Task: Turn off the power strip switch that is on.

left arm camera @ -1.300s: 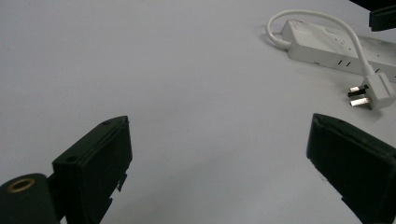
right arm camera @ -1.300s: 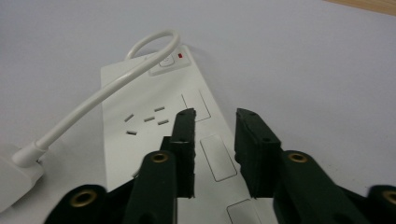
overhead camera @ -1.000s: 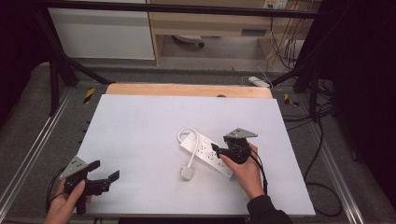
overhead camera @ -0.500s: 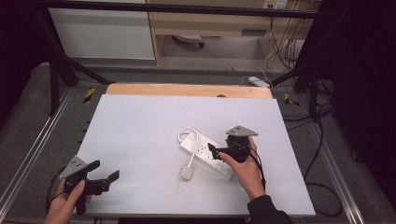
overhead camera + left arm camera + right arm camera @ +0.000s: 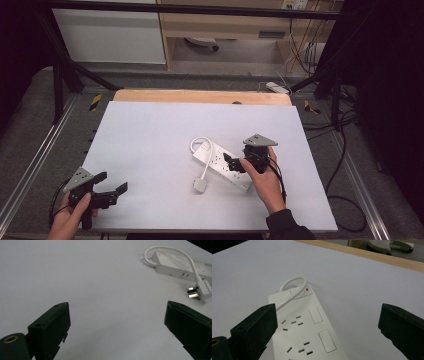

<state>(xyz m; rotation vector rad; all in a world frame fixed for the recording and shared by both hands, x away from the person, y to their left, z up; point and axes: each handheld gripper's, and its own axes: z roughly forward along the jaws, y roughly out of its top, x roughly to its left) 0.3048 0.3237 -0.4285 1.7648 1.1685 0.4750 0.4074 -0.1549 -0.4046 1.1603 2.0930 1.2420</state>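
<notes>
- High view: white power strip [image 5: 222, 163] lies flat on the table [image 5: 150, 135], right of centre, slanted from upper left to lower right. Its short cord [image 5: 206, 156] loops off the far end and runs back to the plug [image 5: 200, 184], which rests on the surface just beside the strip's near left side.
- Right gripper [image 5: 231, 163] low over the strip's near half, jaws pointing left and spread wide. Right hand [image 5: 264, 176] wraps the grip from behind; forearm enters from the near edge.
- Right gripper view: both black jaws far apart with the strip's sockets between them; nothing clamped.
- Left gripper [image 5: 111, 184] at the near left corner, well apart from the strip, pointing right. Left hand [image 5: 75, 215] holds it from below.
- Left gripper view: jaws gaping wide over bare surface, empty; strip and plug farther off.
</notes>
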